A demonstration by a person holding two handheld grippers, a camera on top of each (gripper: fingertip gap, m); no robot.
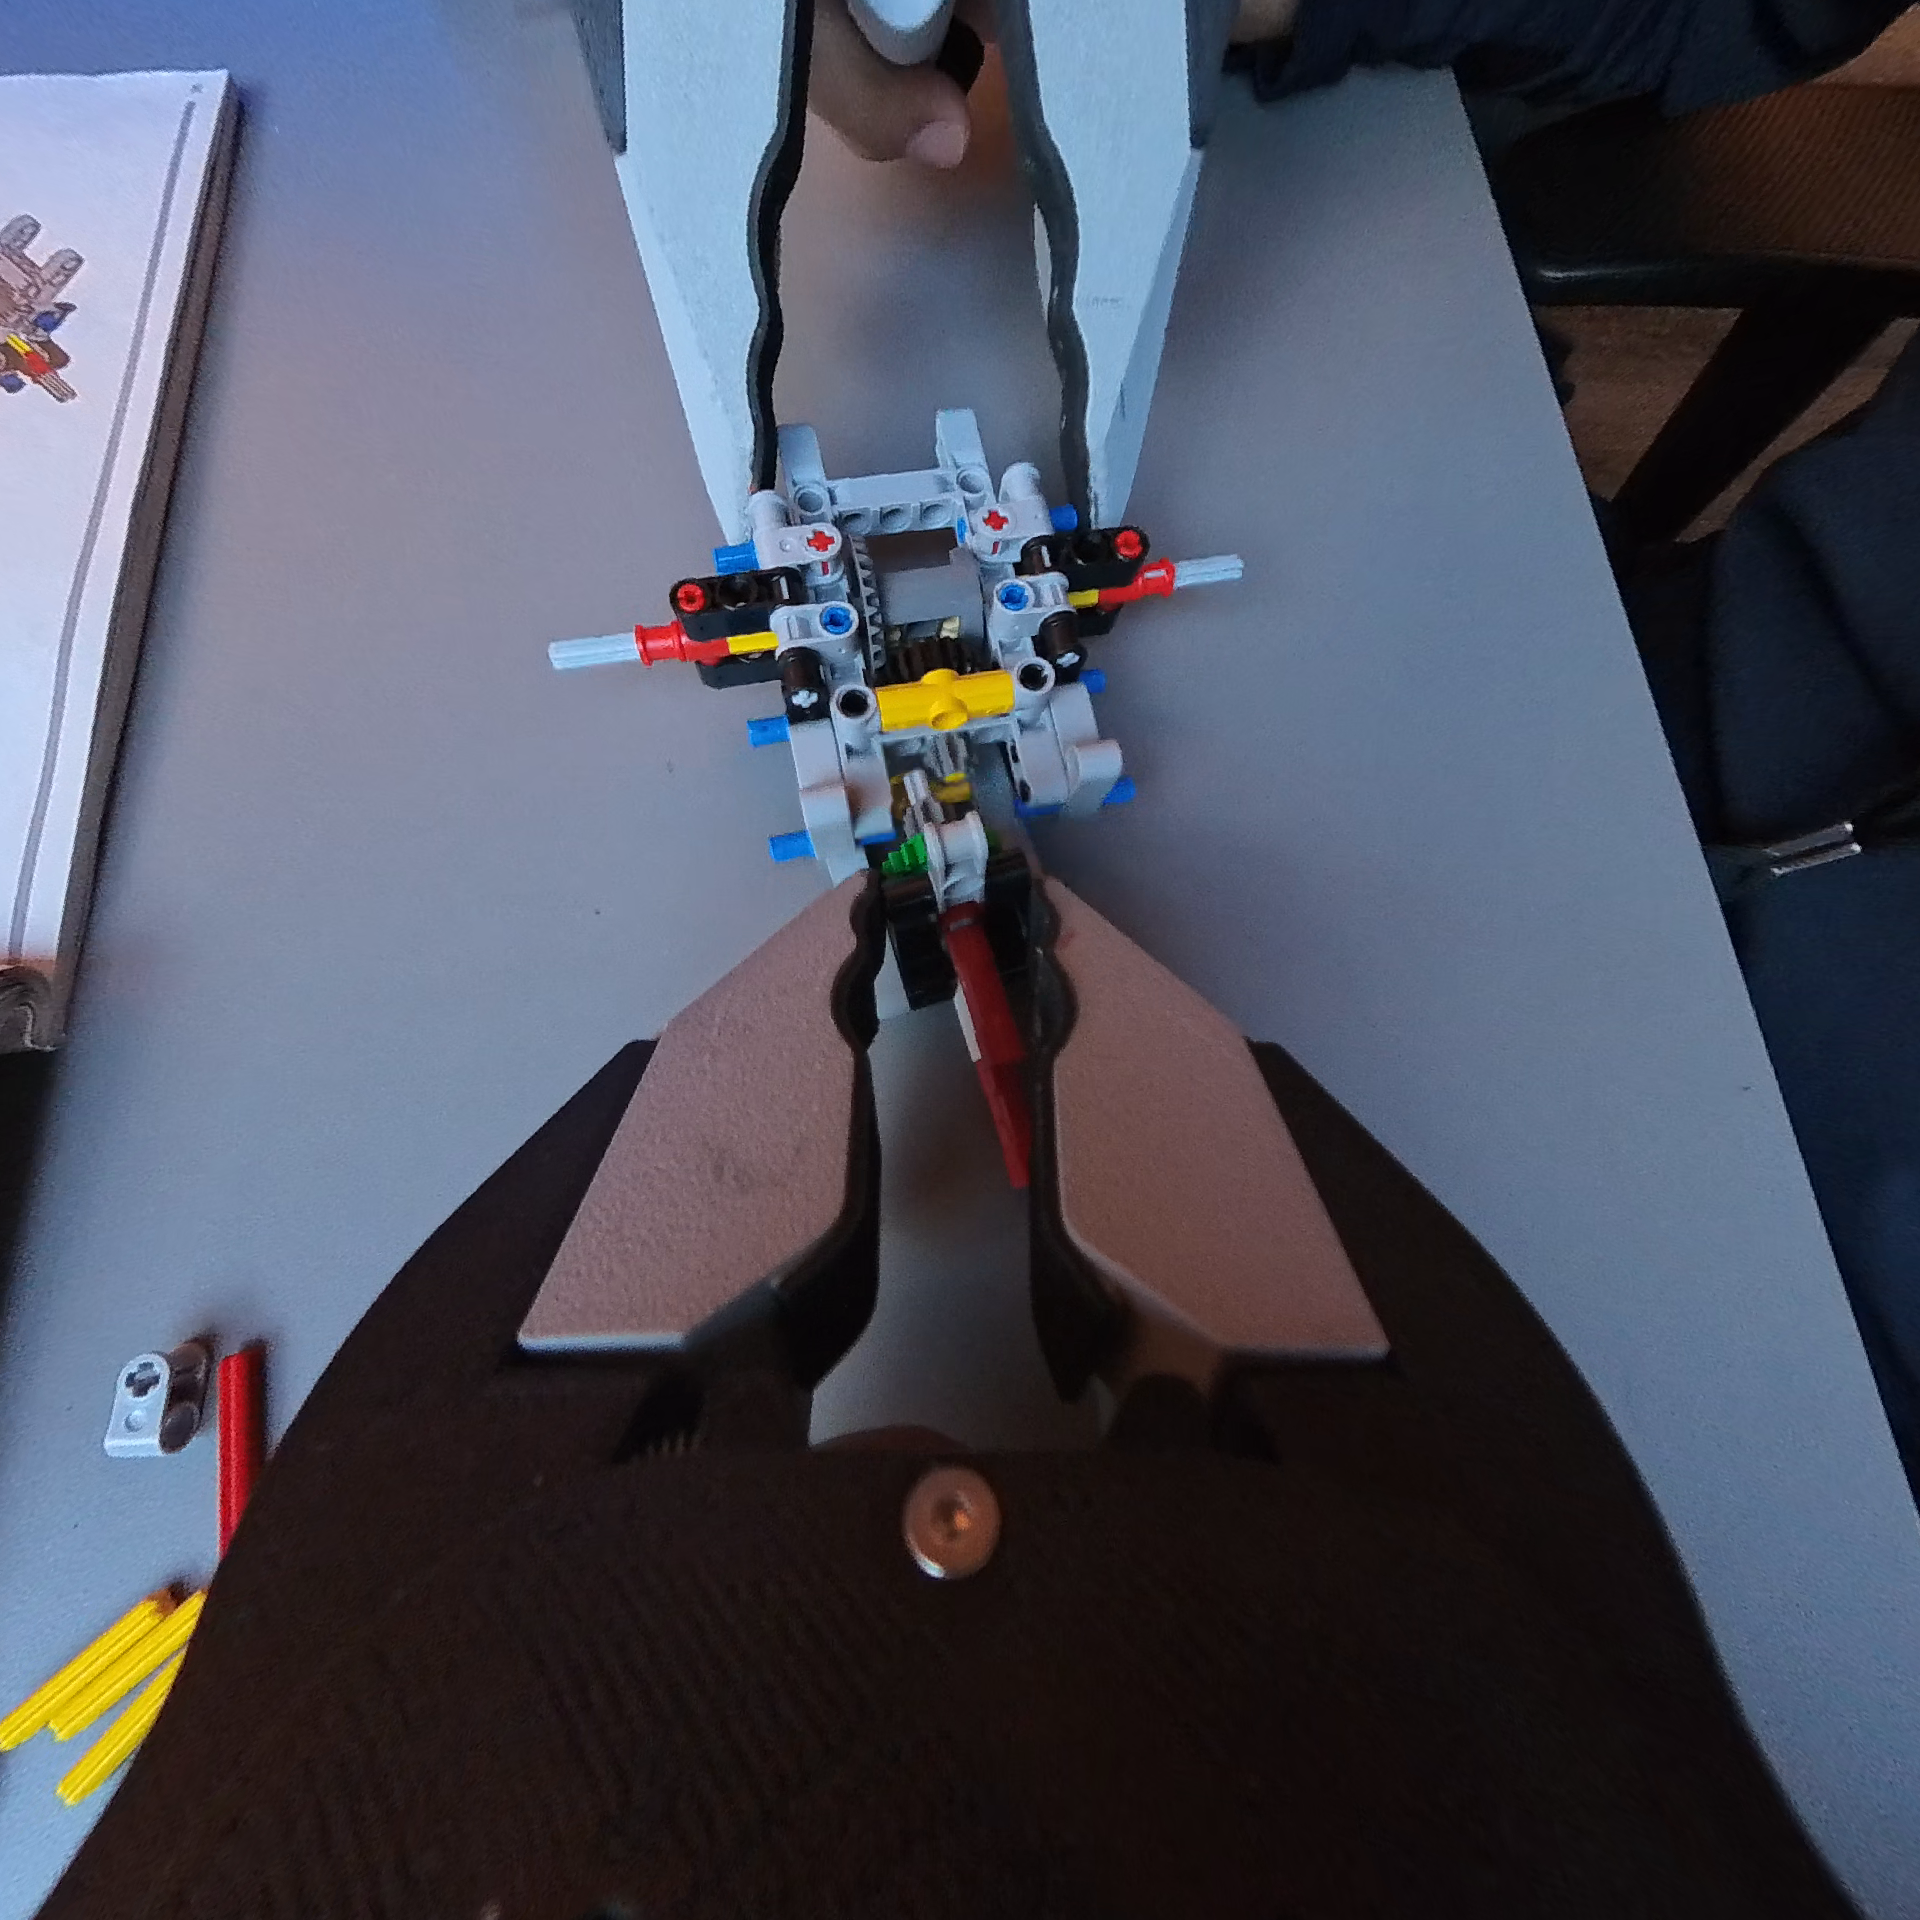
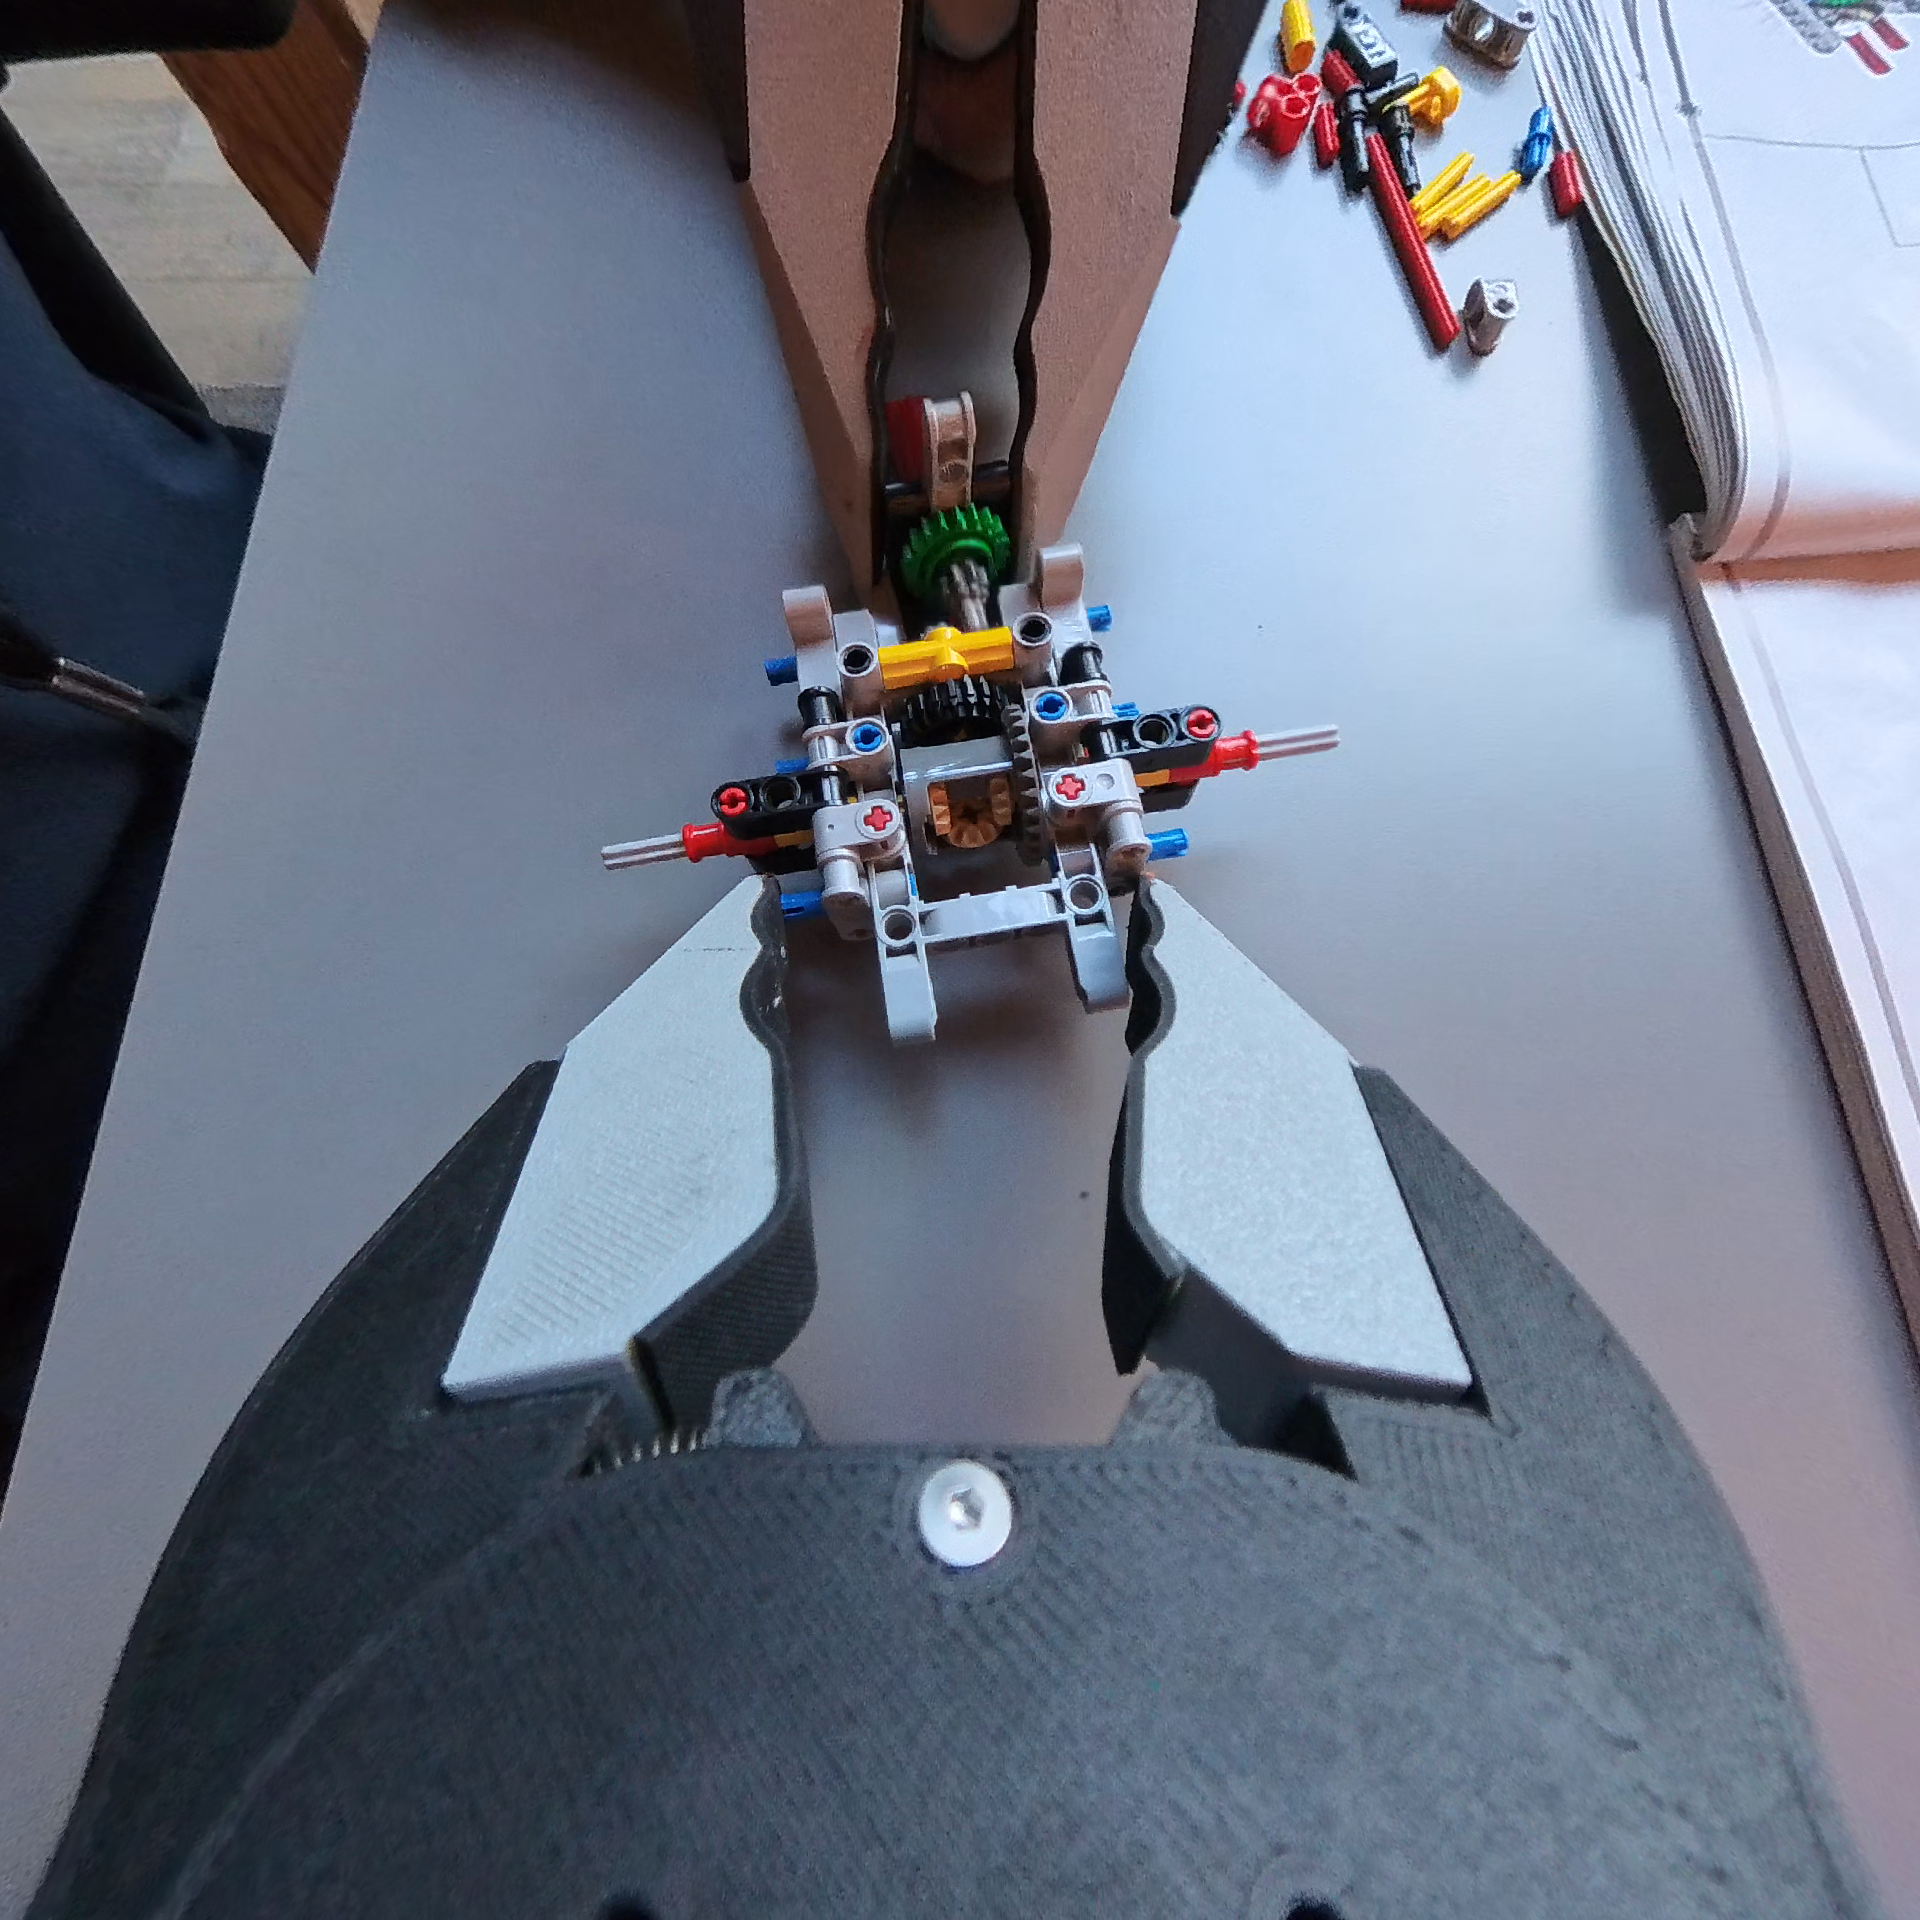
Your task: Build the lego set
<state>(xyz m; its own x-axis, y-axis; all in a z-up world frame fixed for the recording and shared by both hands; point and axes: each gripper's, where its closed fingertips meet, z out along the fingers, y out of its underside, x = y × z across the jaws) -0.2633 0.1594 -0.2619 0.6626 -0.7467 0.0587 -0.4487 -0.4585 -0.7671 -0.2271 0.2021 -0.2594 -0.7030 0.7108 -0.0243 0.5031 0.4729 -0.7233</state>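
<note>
Clamping the black end block (image 1: 920,935) of a toy-brick gear assembly (image 1: 914,644), the left gripper (image 1: 951,940) has its tan fingers (image 1: 790,987) closed on that block from both sides; a dark red lever piece (image 1: 987,997) lies between the pads alongside it. The assembly rests on the grey bench (image 1: 416,831), roughly midway across its width and well away from its edges.

The right gripper (image 2: 951,935) faces the opposite end. Its grey fingers (image 2: 717,997) stand wide apart, flanking the two light grey frame prongs (image 2: 909,987). One pad lies just beside a prong; whether it touches cannot be told, and the other pad shows a clear gap. This gripper grips nothing.

Handling notes, as judgement:
- The assembly appears light and rigid, made of hard, smooth plastic that may slip under a shallow pinch.
- Joints are push-fit. The thin light grey axles (image 2: 1288,740) projecting sideways, the blue pins (image 2: 805,902) and the green gear (image 2: 954,551) are likely to shift or pop off under side load.
- The sound grip zones are the black end block and the grey frame at the prongs, where flat parallel faces meet the pads.

Near the bench corner beside an open instruction booklet (image 2: 1787,260) lie loose parts: yellow axles (image 2: 1460,197), a long red axle (image 2: 1408,239) and a small grey connector (image 2: 1488,312).
</note>
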